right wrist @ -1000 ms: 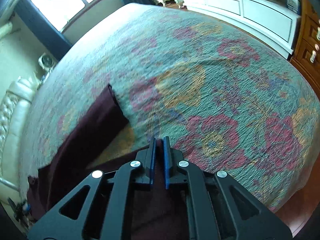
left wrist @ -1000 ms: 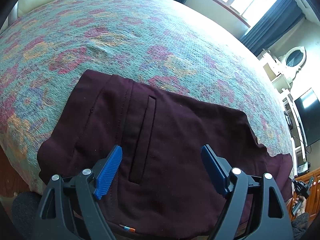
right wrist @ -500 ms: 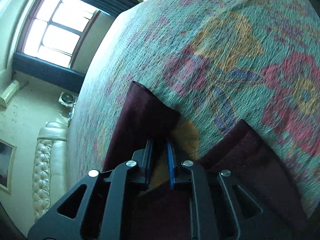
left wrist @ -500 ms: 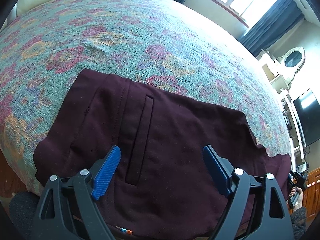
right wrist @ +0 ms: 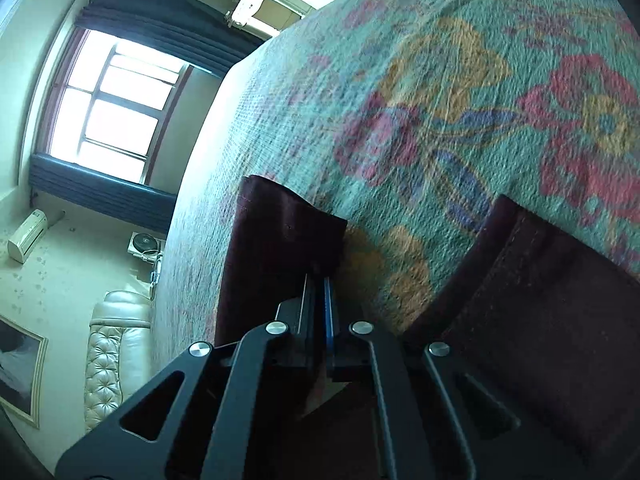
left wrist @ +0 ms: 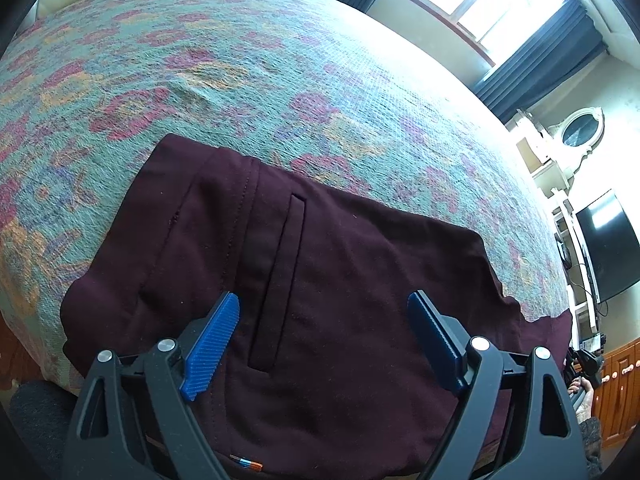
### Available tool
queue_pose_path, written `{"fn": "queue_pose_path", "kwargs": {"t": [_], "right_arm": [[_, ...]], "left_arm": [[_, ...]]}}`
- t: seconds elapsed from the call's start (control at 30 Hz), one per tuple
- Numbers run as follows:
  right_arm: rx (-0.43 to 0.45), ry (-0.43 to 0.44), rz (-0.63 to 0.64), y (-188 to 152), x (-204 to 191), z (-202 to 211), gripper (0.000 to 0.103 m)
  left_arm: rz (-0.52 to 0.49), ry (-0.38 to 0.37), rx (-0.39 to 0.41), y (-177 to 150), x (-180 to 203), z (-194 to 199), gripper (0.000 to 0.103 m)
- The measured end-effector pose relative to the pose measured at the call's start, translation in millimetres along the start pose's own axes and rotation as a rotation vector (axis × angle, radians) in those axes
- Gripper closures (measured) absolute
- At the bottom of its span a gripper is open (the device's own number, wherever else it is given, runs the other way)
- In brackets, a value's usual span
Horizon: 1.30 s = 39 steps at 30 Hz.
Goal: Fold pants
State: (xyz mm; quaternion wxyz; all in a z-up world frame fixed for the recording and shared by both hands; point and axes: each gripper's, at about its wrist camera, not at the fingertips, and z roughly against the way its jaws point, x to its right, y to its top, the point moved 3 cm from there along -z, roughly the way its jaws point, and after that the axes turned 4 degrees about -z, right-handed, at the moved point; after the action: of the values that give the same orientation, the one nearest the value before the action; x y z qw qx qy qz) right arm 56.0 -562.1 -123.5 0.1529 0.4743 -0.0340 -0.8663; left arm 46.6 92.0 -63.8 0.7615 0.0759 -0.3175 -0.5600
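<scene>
Maroon pants (left wrist: 320, 280) lengthwise along bed edge (left wrist: 28, 280)

Maroon pants (left wrist: 340, 280) lie flat on bed, apparently pocket-side up.

Left gripper (left wrist: 322, 334) and right gripper (right wrist: 318, 280) — black triangular frames, silver screws, ribbed blue finger pads (left wrist: 212, 344).

**Two wrist views over one bed**

The left wrist view looks forward past the left tongs (left wrist: 322, 340), close above the pants (left wrist: 340, 280), toward the window (left wrist: 480, 8). The right wrist view is rolled sideways, very near the cloth at the right tongs (right wrist: 320, 300). Both share the pants, floral bedspread (left wrist: 240, 60) and window.
</scene>
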Motion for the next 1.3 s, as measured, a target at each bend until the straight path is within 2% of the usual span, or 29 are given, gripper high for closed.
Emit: {"fn": "queue_pose_path", "kwargs": {"t": [0.2,0.33,0.5,0.6,0.67,0.77,0.83,0.93,1.0,1.07,1.13,1.3], "right_arm": [[0.096,0.103,0.069,-2.7,-44.3,84.0,0.1],[0.146,0.105,0.068,-9.5,-34.6,127.0,0.1],[0.156,0.006,-0.052,-16.1,39.8,128.3,0.101],[0.154,-0.006,-0.161,-23.8,86.9,119.1,0.101],[0.159,-0.002,-0.18,-28.3,94.5,118.5,0.101],[0.19,0.028,-0.151,-25.1,78.0,131.6,0.102],[0.205,-0.001,-0.116,-18.9,68.9,133.7,0.102],[0.136,0.004,-0.145,-16.7,74.7,111.2,0.102],[0.127,-0.014,-0.166,-24.1,80.7,103.3,0.1],[0.103,0.029,-0.178,-33.4,79.0,102.3,0.094],[0.078,0.05,-0.187,-48.9,77.1,104.0,0.082],[-0.057,0.094,-0.189,-94.9,61.9,86.5,0.08]], "left_arm": [[-0.006,-0.01,-0.002,-0.2,-1.5,1.2,0.018],[-0.006,-0.016,0.003,-0.2,-1.2,2.2,0.018],[-0.017,-0.022,0.005,-1.8,-1.1,3.7,0.018],[-0.022,-0.025,0.003,-2.6,-1.1,4.1,0.018],[-0.024,-0.027,0.0,-3.0,-1.4,4.3,0.018],[-0.024,-0.027,-0.005,-2.2,-1.7,4.0,0.018],[-0.023,-0.025,-0.004,-1.9,-1.8,3.6,0.018],[-0.027,-0.018,0.001,-2.1,-1.3,3.1,0.018],[-0.037,-0.011,0.005,-2.8,-0.2,2.9,0.018],[-0.044,-0.007,0.006,-3.3,0.8,2.8,0.018],[-0.047,-0.008,0.004,-3.2,0.1,2.6,0.018],[-0.042,-0.02,0.007,-3.3,-0.9,3.3,0.018]]}}
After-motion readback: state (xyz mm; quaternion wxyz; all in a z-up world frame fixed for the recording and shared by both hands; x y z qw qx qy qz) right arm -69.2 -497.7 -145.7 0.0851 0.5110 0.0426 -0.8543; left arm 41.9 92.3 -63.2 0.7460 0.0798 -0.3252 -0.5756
